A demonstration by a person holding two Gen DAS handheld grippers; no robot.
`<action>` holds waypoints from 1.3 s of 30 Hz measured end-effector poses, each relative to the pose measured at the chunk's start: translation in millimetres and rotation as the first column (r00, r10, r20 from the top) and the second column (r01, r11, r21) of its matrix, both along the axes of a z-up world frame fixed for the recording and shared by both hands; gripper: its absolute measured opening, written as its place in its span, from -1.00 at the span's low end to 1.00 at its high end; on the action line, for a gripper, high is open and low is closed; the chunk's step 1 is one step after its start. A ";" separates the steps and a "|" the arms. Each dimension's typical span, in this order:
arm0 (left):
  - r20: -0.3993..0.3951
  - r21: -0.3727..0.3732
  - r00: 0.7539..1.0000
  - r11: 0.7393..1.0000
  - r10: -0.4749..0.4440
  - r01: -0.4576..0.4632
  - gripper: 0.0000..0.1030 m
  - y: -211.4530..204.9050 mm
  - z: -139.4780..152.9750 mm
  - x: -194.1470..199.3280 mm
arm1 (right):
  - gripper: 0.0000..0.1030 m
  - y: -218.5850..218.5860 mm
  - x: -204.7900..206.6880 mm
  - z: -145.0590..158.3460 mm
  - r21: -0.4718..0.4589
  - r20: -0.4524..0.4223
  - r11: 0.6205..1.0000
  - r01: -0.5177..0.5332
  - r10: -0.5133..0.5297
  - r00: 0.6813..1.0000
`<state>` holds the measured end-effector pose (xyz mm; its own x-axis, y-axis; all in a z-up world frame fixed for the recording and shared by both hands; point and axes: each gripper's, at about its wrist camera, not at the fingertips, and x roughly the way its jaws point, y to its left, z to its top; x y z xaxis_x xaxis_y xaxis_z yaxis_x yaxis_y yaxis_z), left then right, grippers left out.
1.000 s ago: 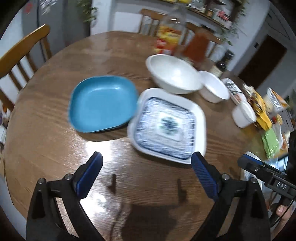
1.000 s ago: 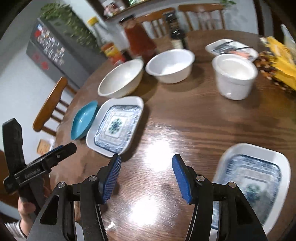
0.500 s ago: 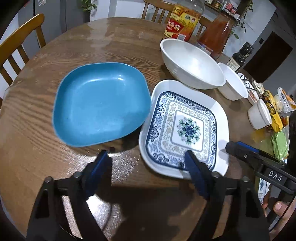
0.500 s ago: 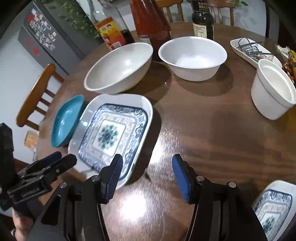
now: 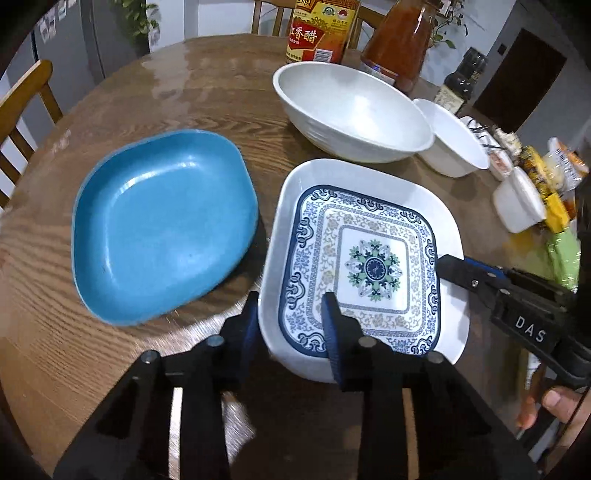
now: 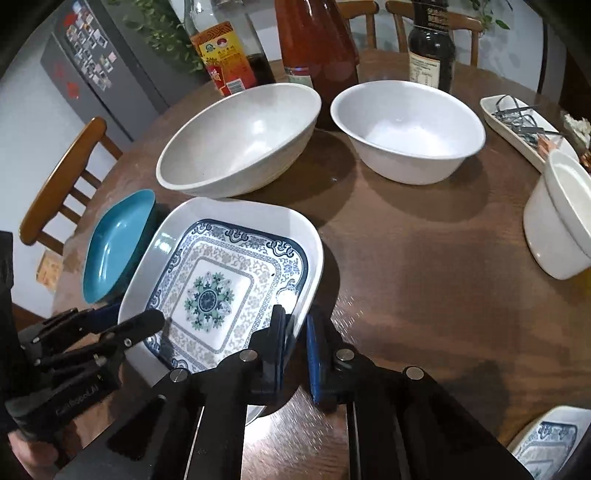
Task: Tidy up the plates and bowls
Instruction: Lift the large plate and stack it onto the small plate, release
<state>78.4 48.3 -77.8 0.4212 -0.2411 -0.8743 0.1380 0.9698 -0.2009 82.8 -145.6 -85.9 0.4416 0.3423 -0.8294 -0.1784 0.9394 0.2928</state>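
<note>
A square white plate with a blue pattern (image 5: 369,258) lies on the round wooden table (image 5: 166,92); it also shows in the right wrist view (image 6: 218,280). My left gripper (image 5: 291,325) is shut on the plate's near rim. My right gripper (image 6: 295,332) is shut on its opposite rim. A blue plate (image 5: 159,229) lies just left of it. A large white bowl (image 5: 351,110) and a smaller white bowl (image 6: 406,129) stand behind. A second patterned plate (image 6: 546,443) shows at the right wrist view's lower right.
Sauce and vinegar bottles (image 5: 321,29) stand at the table's far side. A white cup (image 6: 561,218), a narrow dish of clips (image 6: 524,125) and snack packets (image 5: 554,177) lie to the right. Wooden chairs (image 6: 62,177) ring the table.
Both grippers have moved in to the patterned plate and closed on its opposite rims. They were open and away from it before.
</note>
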 end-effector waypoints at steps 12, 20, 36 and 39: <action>0.057 -0.079 0.967 0.965 -0.247 0.251 -0.44 -107.5 45.9 -60.1 | -0.74 -97.5 -88.1 40.8 0.023 0.036 0.985 0.173 -0.174 0.984; 0.017 -0.077 0.902 0.899 -0.431 0.431 -0.44 -198.1 30.3 -95.9 | -0.75 -190.6 -147.7 36.7 -0.032 -0.018 0.930 0.365 -0.366 0.930; -0.108 -0.021 0.908 0.914 -0.405 0.405 -0.05 -227.5 1.1 -101.6 | -0.70 -194.2 -138.6 -4.6 -0.179 -0.088 0.960 0.213 -0.232 0.969; -0.135 -0.065 0.921 0.930 -0.367 0.361 0.01 -219.8 -2.2 -89.7 | -0.69 -178.3 -133.1 -7.0 -0.194 -0.066 0.966 0.171 -0.187 0.980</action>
<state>-11.4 -171.5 -80.0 0.1702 -0.3882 -0.9057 0.4472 0.8495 -0.2801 -50.3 -323.9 -92.9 0.4082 0.1002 -0.9074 0.0152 0.9931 0.1165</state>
